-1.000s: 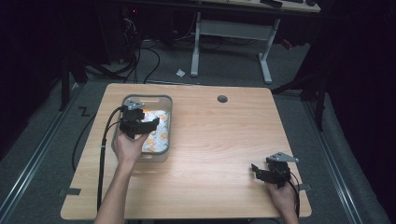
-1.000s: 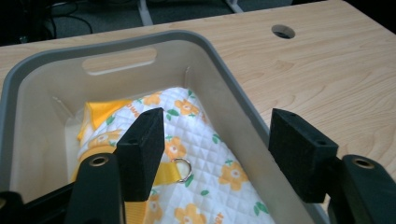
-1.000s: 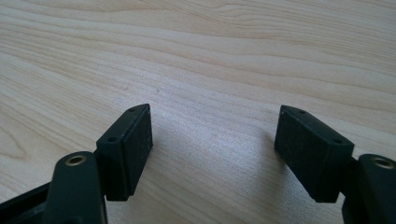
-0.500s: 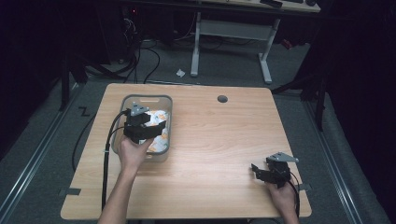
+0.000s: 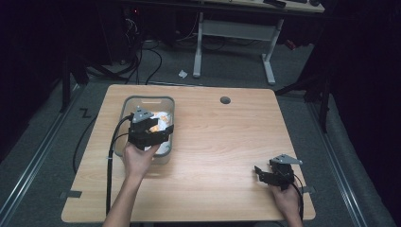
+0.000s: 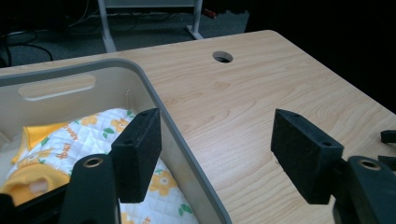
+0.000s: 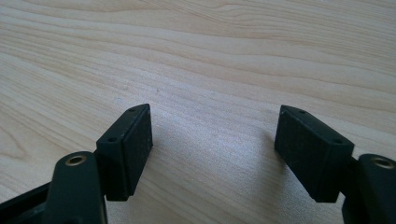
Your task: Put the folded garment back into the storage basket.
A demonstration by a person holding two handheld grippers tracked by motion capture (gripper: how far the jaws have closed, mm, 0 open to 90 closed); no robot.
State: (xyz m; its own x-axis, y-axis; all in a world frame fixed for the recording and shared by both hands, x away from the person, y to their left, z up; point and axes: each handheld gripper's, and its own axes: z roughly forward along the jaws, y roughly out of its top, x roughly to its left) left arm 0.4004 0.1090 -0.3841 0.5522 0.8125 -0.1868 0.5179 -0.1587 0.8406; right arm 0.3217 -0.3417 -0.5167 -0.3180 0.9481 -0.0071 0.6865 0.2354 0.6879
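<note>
- cloth [image 6: 93, 135] is what my left gripper [image 5: 150, 126] hangs over: white and quilted, printed with small orange flowers and green leaves, with plain yellow-orange patches along one side.
- it lies crumpled in the bottom of the bin [image 5: 126, 106], a grey plastic tub with rounded corners and a slot handle in its far wall.
- the bin stands on the left half of the table [image 5: 227, 142], a light wood top with a round cable hole [image 5: 225, 100] near the far edge.
- in the left gripper view one pad [image 6: 140, 151] sits above the cloth inside the bin and the other is out over bare table, so the bin's near wall runs between them.
- the left jaws stand apart with nothing pinched; they have just been opening a little more, and no cloth is caught between them.
- my right gripper [image 5: 265, 174] rests low at the near right corner of the table, well apart from the bin.
- its jaws are spread too, with only wood grain showing between the pads [image 7: 135, 144].
</note>
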